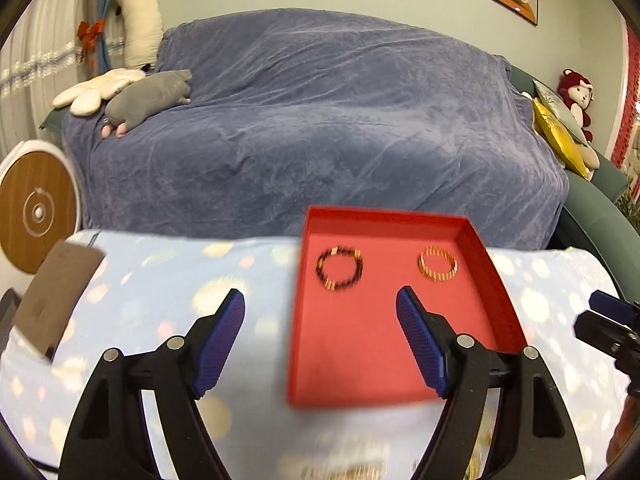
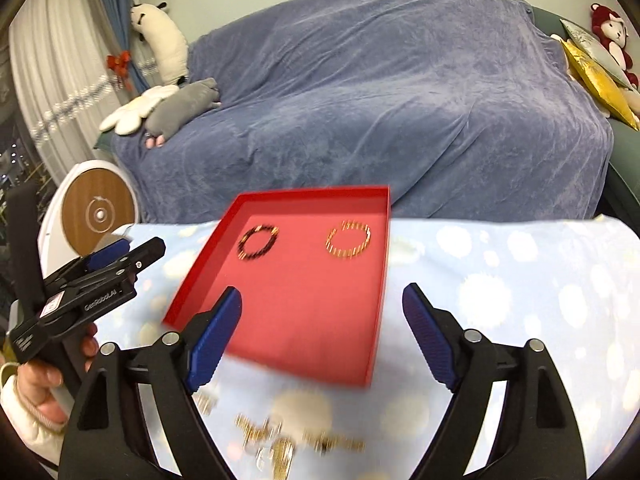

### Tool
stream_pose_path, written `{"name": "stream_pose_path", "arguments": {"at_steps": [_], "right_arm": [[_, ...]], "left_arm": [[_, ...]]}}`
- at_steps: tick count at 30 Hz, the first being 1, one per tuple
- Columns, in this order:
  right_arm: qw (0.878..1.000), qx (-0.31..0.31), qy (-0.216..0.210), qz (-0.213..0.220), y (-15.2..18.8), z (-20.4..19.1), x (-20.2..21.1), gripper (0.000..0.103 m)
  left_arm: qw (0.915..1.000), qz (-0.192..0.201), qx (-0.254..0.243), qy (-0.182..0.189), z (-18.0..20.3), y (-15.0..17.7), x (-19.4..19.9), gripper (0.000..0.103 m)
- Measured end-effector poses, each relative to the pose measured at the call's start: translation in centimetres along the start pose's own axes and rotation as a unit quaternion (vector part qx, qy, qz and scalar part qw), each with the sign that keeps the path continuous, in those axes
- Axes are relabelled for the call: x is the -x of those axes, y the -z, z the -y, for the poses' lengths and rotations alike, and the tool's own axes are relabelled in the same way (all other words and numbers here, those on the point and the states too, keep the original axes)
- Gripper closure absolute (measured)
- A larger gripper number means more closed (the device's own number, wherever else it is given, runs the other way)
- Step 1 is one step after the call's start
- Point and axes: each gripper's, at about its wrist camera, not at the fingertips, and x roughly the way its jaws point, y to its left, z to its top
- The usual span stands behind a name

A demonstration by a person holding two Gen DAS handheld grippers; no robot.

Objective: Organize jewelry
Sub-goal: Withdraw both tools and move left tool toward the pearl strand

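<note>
The left gripper [image 1: 320, 296] has its jaws spread wide and holds nothing, hovering over the near part of the red tray [image 1: 502, 280]. The right gripper [image 2: 322, 294] is likewise agape and empty above the tray. Inside, a dark beaded bracelet [image 1: 340, 268] and a gold bracelet [image 1: 438, 264] lie apart. Loose gold jewelry [image 2: 280, 436] rests on the blue-clothed surface [image 2: 500, 272], nearer than the tray.

Table under pale-blue dotted cloth [image 2: 500, 280]: red tray [image 2: 304, 312], gold jewelry heap [image 2: 280, 440], brown card [image 1: 56, 292].
</note>
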Motion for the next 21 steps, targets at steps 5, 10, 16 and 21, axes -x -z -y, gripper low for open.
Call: {"name": "stream_pose_path", "arguments": {"at_steps": [5, 10, 16, 21], "right_arm": [[1.000, 0.020, 0.010, -0.002, 6.5, -1.7, 4.6, 0.022], [1.000, 0.005, 0.007, -0.022, 11.0, -1.7, 4.6, 0.022], [0.998, 0.024, 0.026, -0.052, 12.8, -1.7, 2.4, 0.022], [0.997, 0.022, 0.022, -0.069, 13.3, -2.2, 0.9, 0.022]], "left_arm": [[0.9994, -0.024, 0.023, 0.002, -0.7, 5.7, 4.5, 0.027], [0.9996, -0.027, 0.002, -0.006, 0.3, 10.0, 5.6, 0.027], [0.9970, -0.032, -0.070, -0.006, 1.2, 12.4, 3.9, 0.027], [0.9946, -0.041, -0.095, -0.009, 1.8, 12.7, 1.3, 0.027]]}}
